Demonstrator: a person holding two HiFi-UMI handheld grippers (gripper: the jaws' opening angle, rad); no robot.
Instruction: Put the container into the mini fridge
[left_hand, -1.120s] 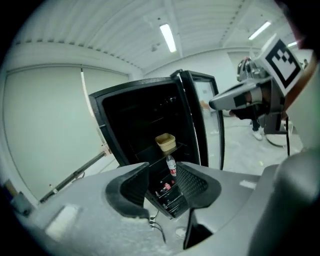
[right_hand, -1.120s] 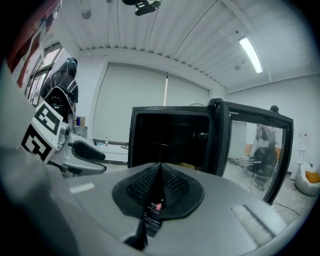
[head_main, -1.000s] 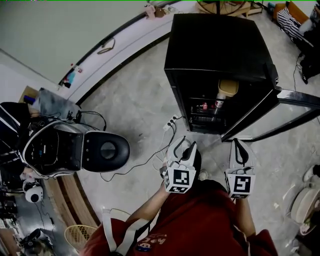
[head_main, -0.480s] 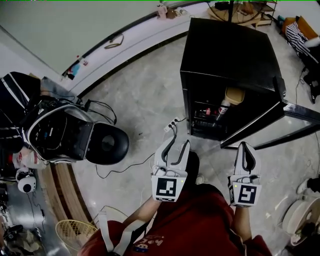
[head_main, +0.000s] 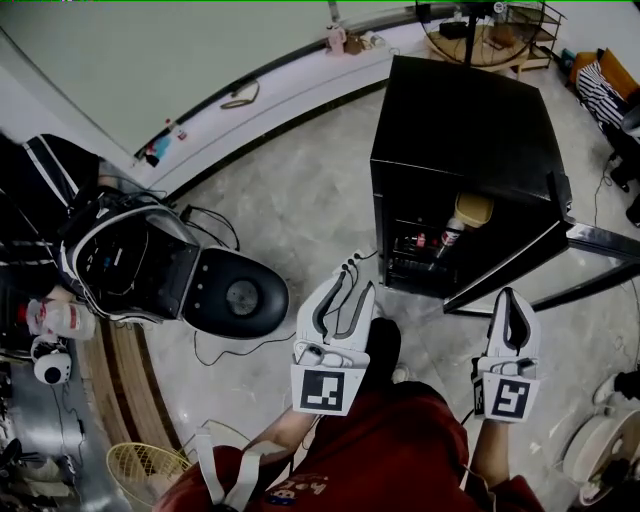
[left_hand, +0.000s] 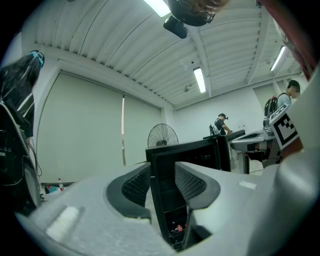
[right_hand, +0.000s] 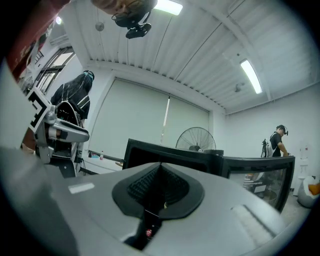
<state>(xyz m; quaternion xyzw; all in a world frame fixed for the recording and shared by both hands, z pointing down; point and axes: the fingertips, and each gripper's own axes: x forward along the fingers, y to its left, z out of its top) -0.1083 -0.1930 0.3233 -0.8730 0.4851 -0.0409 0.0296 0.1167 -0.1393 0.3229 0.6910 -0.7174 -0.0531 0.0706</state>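
The black mini fridge (head_main: 460, 120) stands on the floor with its door (head_main: 590, 240) swung open to the right. A container with a tan lid (head_main: 472, 209) sits on an upper shelf inside it, next to a white bottle (head_main: 450, 235). My left gripper (head_main: 350, 290) hangs in front of the fridge and points at it. Its jaws have just been closing a little, but they stand open with nothing between them, and the fridge (left_hand: 200, 150) shows through the gap. My right gripper (head_main: 512, 298) is shut and empty, below the open door.
A power strip with cables (head_main: 345, 268) lies on the floor just ahead of the left gripper. A black round seat (head_main: 240, 297) and a grey machine (head_main: 130, 265) stand at the left. A wicker basket (head_main: 140, 465) sits at bottom left, and a fan base (head_main: 470, 20) behind the fridge.
Both grippers have drawn back from the fridge toward the person's body, the left one also shifting left. The left jaws have narrowed slightly. The head view has swung leftward.
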